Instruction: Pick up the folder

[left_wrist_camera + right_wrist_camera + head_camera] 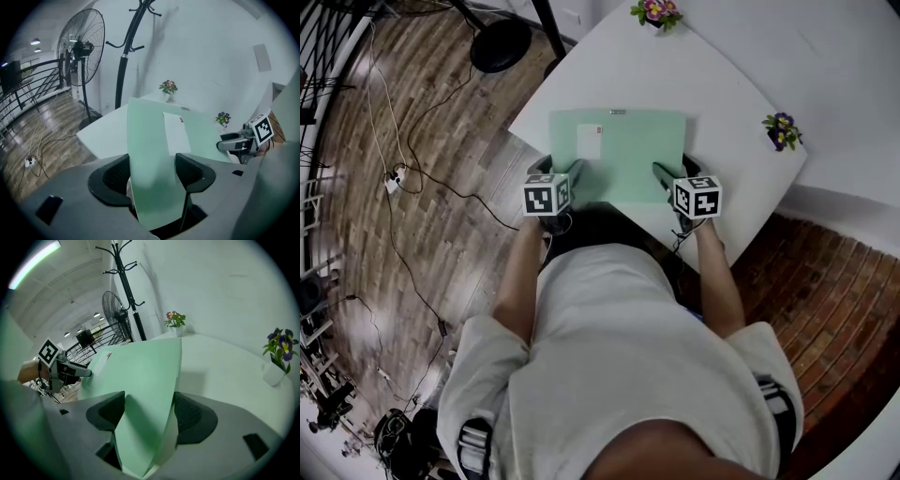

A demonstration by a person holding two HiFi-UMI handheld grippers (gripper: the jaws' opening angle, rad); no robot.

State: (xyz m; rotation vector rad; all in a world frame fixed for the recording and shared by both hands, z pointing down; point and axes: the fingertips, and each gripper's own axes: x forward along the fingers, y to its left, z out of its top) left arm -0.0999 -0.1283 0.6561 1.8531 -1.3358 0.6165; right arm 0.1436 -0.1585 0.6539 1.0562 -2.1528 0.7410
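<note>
Looking from the left side first, I find the left tool (153, 173) at the near left corner of the folder (628, 150), its marker cube (547, 195) facing up at me. In the left gripper view the pale green sheet fills the gap between the 2 jaws, and both pads look to bear on it, so I read this tool as gripping the folder with its jaws set wide. The left forearm (517, 272) runs straight forward from the body and the tool tips down and away toward the far side.

The folder lies directly ahead of both tools on the white tabletop (712, 84). Its long axis runs across me from left to right, and its white label (589, 142) sits toward the left half. In the right gripper view it casts a shadow onto the tabletop beside it, so its near part looks raised. I cannot tell whether the far edge is off the surface.

On the right, the right tool (149, 411) sits at the near right corner in the mirror pose, pitched down the same way. The sheet spans its jaws too and looks buckled between the pads, so I judge it clamped on the folder.

Neither hand is nearer, since each has 1 corner of the same near edge. I judge the lift depends on both tools rising together, or the long sheet will twist or slip. The 2 flower pots (656, 12) (782, 129) stand well apart from it.
</note>
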